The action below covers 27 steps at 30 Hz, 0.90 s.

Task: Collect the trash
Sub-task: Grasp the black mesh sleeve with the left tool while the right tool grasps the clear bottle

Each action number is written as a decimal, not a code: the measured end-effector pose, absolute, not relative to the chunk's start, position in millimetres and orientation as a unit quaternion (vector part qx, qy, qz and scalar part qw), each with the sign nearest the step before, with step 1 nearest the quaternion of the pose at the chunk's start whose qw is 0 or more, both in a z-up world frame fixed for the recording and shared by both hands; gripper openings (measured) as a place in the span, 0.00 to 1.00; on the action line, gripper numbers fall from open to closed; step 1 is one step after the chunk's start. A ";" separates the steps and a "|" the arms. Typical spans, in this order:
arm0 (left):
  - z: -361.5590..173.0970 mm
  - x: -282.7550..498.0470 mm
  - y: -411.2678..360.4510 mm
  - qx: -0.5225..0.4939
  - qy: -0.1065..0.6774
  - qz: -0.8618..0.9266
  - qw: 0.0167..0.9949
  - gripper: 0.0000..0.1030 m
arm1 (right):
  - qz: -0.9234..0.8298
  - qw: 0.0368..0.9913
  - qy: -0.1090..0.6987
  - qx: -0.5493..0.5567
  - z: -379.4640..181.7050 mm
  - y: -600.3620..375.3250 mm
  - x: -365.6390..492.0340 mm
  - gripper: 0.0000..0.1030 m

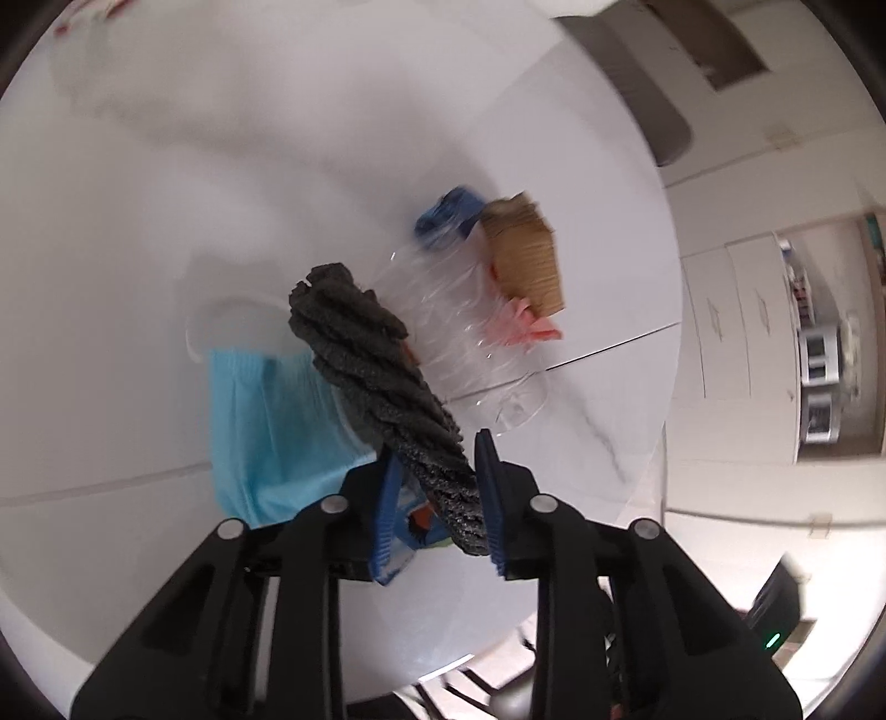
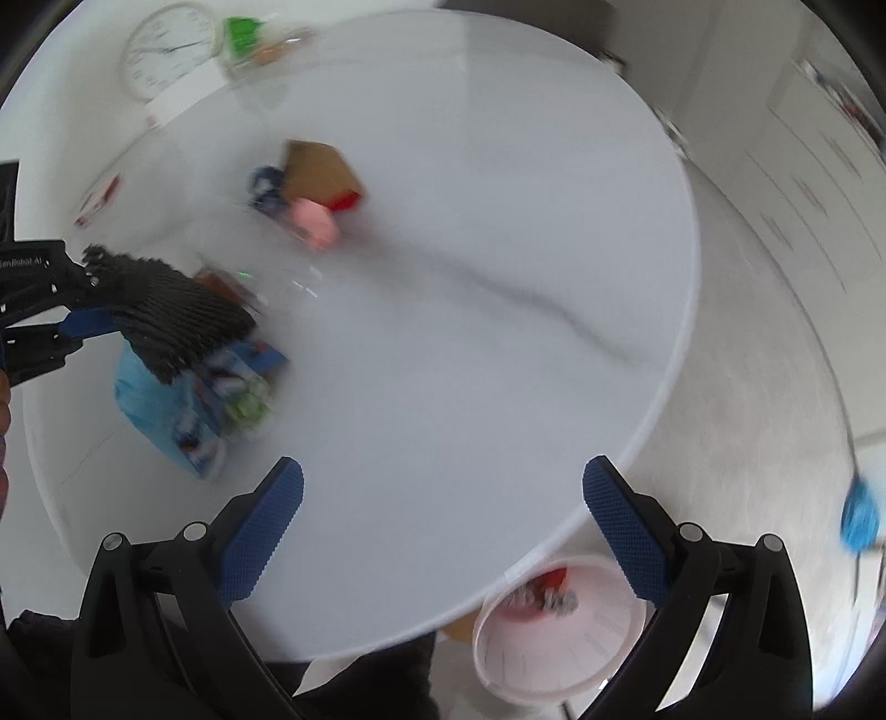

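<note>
**Round table with scattered trash: items, visibility, setting**

Obscured or unclear. Right wrist view is motion-blurred; small items on the table read as colour patches only. A clear crumpled plastic wrapper (image 1: 470, 332) is nearly invisible against the white top, traceable by glints. A printed packet (image 1: 415, 526) shows only in part behind the left gripper's fingers. Contents of the bin are indistinct red and grey scraps. A blue object (image 2: 861, 518) at the right edge of the right wrist view cannot be identified.

Tools. Left gripper (image 1: 437, 493): jaws clamped on a twisted strip of dark grey foam (image 1: 376, 376), which is lifted above the table and slants up and away from the fingers. Right gripper (image 2: 443, 526): jaws spread wide, nothing between them, hovering over the table's near edge.

Trash on table. Light blue face mask (image 1: 266, 421), lying flat beneath the foam. Brown cardboard piece (image 1: 526, 260), touching a pink scrap (image 1: 526, 327) and just beside a blue crumpled item (image 1: 446, 216).

Surface and room. White round table (image 2: 498, 332) with faint grey veining. White bin (image 2: 554, 648) on the floor below the table edge, beside the right gripper. White wall clock (image 2: 169, 50) lying at the table's far side. White drawer units (image 1: 736, 315) along the wall.
</note>
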<state>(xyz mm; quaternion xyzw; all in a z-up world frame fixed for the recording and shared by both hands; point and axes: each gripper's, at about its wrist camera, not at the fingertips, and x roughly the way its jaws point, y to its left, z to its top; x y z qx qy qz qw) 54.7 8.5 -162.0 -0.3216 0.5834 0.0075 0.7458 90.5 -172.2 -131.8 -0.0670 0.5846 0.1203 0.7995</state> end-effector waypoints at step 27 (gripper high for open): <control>-131.2 31.7 77.4 -0.251 0.520 0.000 0.816 0.15 | 0.305 0.723 0.548 -0.290 -187.4 24.9 199.3 0.60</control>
